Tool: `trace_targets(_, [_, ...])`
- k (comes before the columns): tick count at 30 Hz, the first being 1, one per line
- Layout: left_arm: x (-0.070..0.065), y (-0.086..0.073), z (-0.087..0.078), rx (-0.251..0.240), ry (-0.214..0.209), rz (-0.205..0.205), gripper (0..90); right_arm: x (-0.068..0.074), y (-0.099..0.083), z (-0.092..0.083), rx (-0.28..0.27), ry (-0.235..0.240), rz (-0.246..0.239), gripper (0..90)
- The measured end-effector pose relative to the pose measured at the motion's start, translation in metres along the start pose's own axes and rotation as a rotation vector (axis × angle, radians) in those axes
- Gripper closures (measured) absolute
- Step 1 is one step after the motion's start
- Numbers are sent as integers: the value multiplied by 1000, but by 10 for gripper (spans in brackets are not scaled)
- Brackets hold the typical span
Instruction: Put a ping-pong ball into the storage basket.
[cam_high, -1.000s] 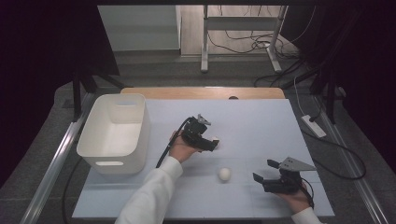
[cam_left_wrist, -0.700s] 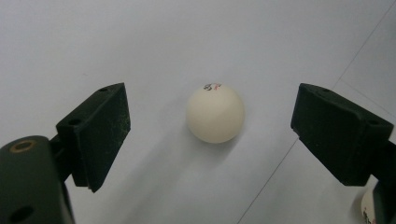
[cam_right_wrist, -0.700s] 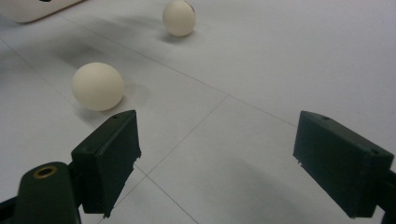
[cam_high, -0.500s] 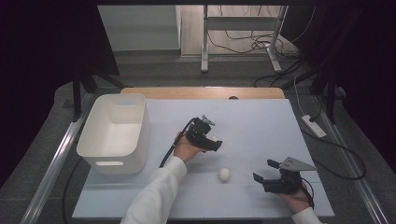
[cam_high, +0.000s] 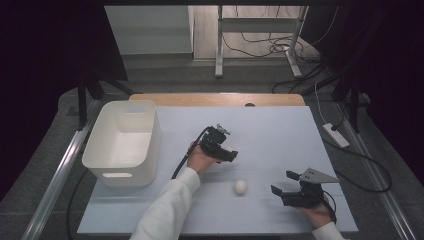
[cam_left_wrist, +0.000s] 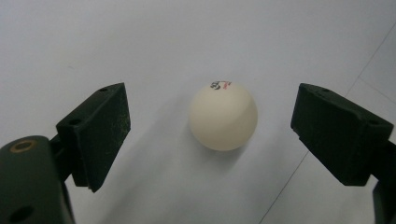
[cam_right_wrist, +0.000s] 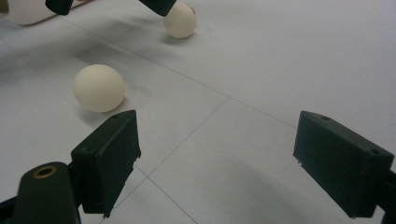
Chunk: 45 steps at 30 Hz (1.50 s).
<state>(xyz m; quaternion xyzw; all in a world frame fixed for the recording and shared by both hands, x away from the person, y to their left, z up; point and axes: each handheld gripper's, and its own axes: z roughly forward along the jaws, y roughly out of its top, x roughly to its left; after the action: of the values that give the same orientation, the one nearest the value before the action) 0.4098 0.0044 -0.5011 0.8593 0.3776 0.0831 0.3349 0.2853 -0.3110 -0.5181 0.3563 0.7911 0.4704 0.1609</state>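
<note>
Hovering left tongs (cam_left_wrist: 210, 135) gaping around marked ball (cam_left_wrist: 223, 115); resting right tongs (cam_right_wrist: 215, 163) gaping near plain ball (cam_right_wrist: 99, 87) on counter (cam_high: 280, 130).

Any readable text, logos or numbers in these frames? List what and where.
Ball between the left gripper jaws: a small black and red mark near its top, too small and blurred to read.
Second ball, seen in the right gripper view: no print visible.
White bin: no label visible.
Grippers and table: no text visible.
So nothing can be quoted.
</note>
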Motion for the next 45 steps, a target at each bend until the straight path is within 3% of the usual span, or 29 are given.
trace_targets(13, [2, -2, 13, 22, -2, -16, 138, 0, 0, 0, 0, -3, 0, 142])
trace_targets(24, [2, -3, 15, 29, -12, -14, 237, 0, 0, 0, 2, -6, -1, 142])
trace_targets(36, [0, -3, 14, 35, -6, -11, 500, 0, 0, 0, 2, -8, -3, 142])
trace_targets(45, [-1, -2, 11, 19, 11, -2, 511, 0, 0, 0, 1, -10, -2, 142])
